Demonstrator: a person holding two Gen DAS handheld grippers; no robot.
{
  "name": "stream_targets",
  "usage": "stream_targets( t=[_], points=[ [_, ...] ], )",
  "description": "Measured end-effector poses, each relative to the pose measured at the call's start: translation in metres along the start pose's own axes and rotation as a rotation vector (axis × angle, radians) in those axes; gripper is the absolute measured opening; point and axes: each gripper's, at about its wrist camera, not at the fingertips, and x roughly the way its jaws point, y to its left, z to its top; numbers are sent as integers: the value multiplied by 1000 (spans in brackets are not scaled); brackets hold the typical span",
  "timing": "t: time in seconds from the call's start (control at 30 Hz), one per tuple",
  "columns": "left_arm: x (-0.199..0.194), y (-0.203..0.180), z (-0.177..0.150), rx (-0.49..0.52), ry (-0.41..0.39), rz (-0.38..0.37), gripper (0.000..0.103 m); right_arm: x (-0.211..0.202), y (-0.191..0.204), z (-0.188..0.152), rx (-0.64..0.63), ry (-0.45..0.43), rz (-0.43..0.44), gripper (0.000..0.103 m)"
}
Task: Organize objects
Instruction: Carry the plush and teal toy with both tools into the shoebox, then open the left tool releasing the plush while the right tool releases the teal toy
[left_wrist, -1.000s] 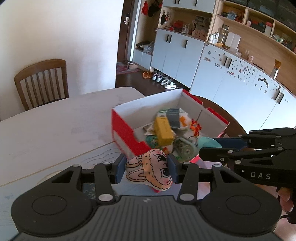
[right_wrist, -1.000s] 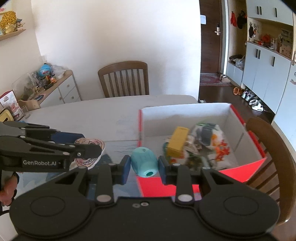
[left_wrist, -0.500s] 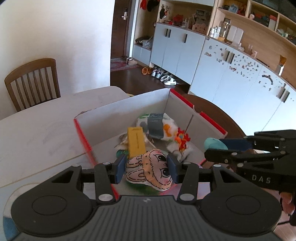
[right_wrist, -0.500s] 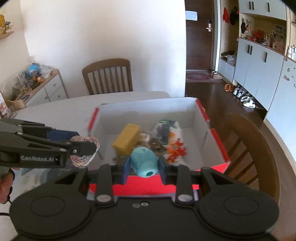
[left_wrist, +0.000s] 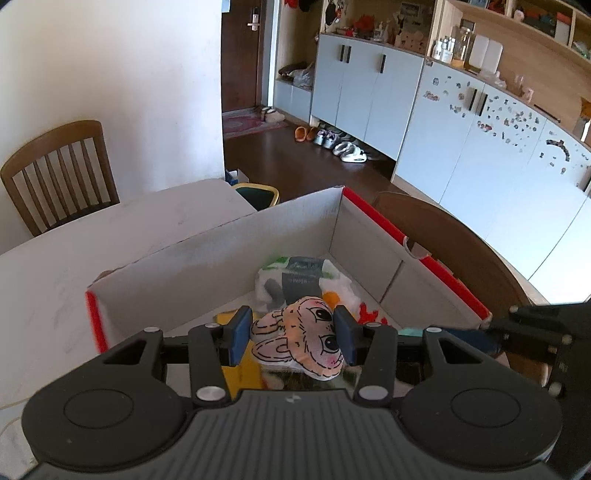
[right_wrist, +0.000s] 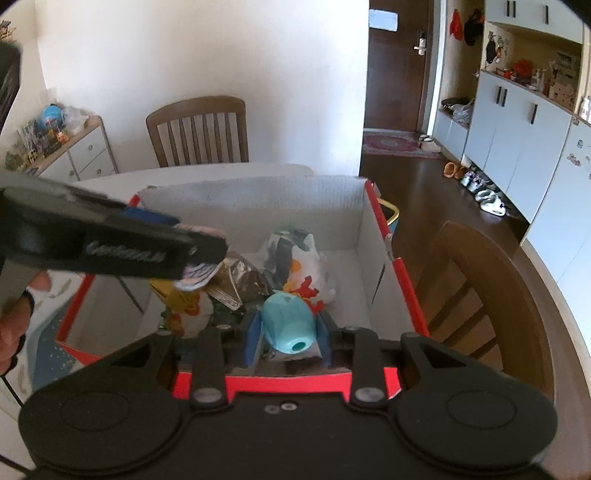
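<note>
Both grippers swing in from the desk: left gripper (left_wrist: 291, 334) and right gripper (right_wrist: 286, 330) now hover inside the red box (right_wrist: 404, 295).

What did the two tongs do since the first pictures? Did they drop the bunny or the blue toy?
Both tongs moved from the near edge to over the red box. Nothing was dropped: the left tongs still squeeze the bunny, and the right tongs still squeeze the blue toy. The things in the box stayed put.
</note>
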Motion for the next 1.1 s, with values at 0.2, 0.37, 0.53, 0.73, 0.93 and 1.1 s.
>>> stream_targets(
  t=[0.2, 0.37, 0.53, 0.73, 0.93, 1.1],
  points=[
    [27, -8, 3, 11, 37, 23, 47, 17, 0, 0, -20, 26, 9, 31],
    [44, -9, 1, 21, 65, 46, 47, 26, 1, -3, -42, 48, 18, 31],
    [52, -10, -2, 32, 81, 54, 47, 31, 3, -5, -52, 60, 26, 31],
    [55, -13, -4, 52, 81, 62, 49, 31, 1, -4, -43, 62, 22, 31],
    [51, -12, -5, 40, 68, 66, 52, 24, -2, -4, -28, 56, 30, 32],
    [43, -8, -3, 23, 52, 63, 56, 20, -2, -3, -14, 48, 39, 34]
  ],
)
